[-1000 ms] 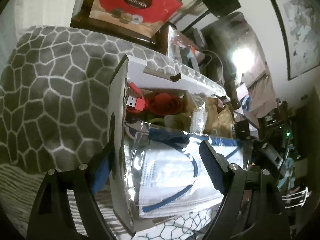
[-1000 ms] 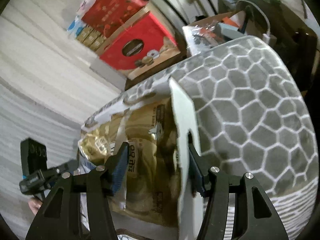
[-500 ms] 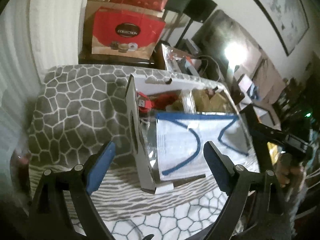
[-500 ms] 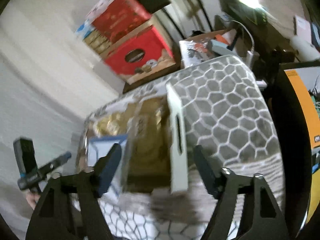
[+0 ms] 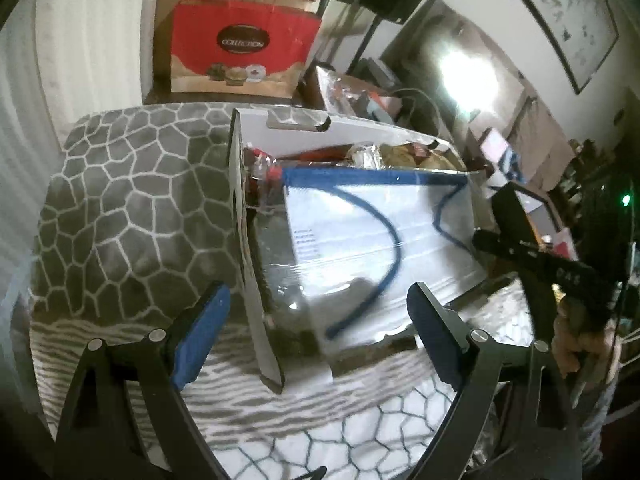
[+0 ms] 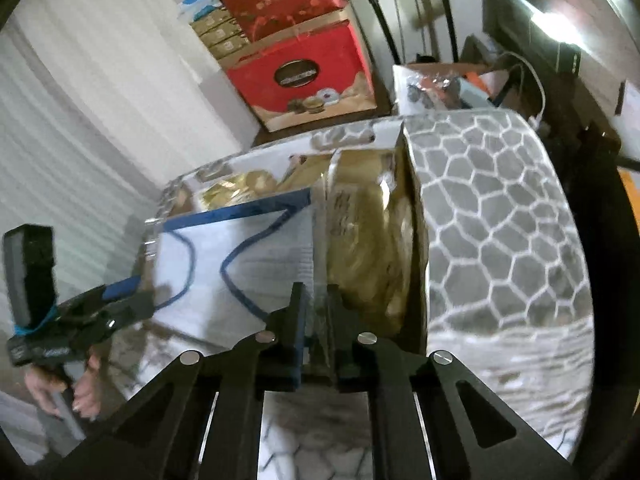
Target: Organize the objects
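Underneath, grey honeycomb blanket (image 5: pixel 132 200), red gift box (image 5: pixel 240 46) behind

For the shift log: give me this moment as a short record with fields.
surface: grey cushion with white cell pattern
container: white box standing on the cushion, open top
on top of contents: mask pack, clear wrap, blue straps
beside pack: gold bag against the box's right wall
left gripper: open, nothing between its pads, in front of the box
right gripper: shut, nothing seen held
background: red carton behind the cushion
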Tool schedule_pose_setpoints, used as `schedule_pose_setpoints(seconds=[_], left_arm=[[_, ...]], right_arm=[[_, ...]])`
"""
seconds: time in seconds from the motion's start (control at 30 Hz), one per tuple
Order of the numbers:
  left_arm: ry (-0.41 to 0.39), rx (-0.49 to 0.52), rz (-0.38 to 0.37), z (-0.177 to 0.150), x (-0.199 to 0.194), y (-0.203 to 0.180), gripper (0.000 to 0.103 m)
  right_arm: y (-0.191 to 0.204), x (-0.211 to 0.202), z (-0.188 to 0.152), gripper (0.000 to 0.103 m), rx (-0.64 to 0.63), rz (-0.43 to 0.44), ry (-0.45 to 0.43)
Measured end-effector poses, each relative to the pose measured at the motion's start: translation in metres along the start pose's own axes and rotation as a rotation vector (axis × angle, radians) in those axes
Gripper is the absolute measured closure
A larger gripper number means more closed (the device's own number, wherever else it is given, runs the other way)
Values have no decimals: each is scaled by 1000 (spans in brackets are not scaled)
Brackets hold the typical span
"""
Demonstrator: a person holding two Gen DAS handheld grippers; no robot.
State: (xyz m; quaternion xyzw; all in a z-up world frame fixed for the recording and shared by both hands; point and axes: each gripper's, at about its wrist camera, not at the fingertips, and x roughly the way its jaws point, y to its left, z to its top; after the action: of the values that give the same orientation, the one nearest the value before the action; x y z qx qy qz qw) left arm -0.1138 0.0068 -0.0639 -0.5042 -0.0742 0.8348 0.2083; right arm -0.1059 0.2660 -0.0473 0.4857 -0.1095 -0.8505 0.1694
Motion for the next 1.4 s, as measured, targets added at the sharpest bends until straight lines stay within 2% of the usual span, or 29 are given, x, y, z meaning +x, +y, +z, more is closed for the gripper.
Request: schedule_pose_setpoints(seconds=[0.13,0.27,0.53,0.6,0.67,0.8,0.97,1.1,1.2,1.27,1.3,1.4], left_arm=[[-6,23,75,6,7,-6,14],[13,33,111,9,17,-5,14],[7,67,196,12,24,-8,15],[-1,66,179,13,17,-11,17],[-19,58,151,14,7,-12,17],[-59,28,82,16,-16,-12,15],[-105,7,53,14,-37,-16,12],[-143,-11,59,0,-49,-21,4],[-177,-16,99,-13,-58,-25,4],[-191,-14,135,-20,-63,-28,3],[-191,-14,153,-22,-65,-29,0],[-188,-12,167,-31,-68,-31,0]], right_arm=[[-3,11,4,95,25,2,37],[-7,4,1,90,18,-4,24],[-10,-1,-3,88,8,-14,35],[-8,-8,-3,81,13,-8,26],[-6,-19,-4,67,17,11,8],[-3,-38,-5,63,19,37,-30],[4,-60,-12,57,15,55,-72],[12,-71,-24,52,-10,9,-113],[20,-74,-33,43,-31,-43,-136],[25,-75,-41,33,-36,-65,-149],[27,-76,-43,31,-35,-69,-153],[32,-78,-51,23,-30,-63,-163]])
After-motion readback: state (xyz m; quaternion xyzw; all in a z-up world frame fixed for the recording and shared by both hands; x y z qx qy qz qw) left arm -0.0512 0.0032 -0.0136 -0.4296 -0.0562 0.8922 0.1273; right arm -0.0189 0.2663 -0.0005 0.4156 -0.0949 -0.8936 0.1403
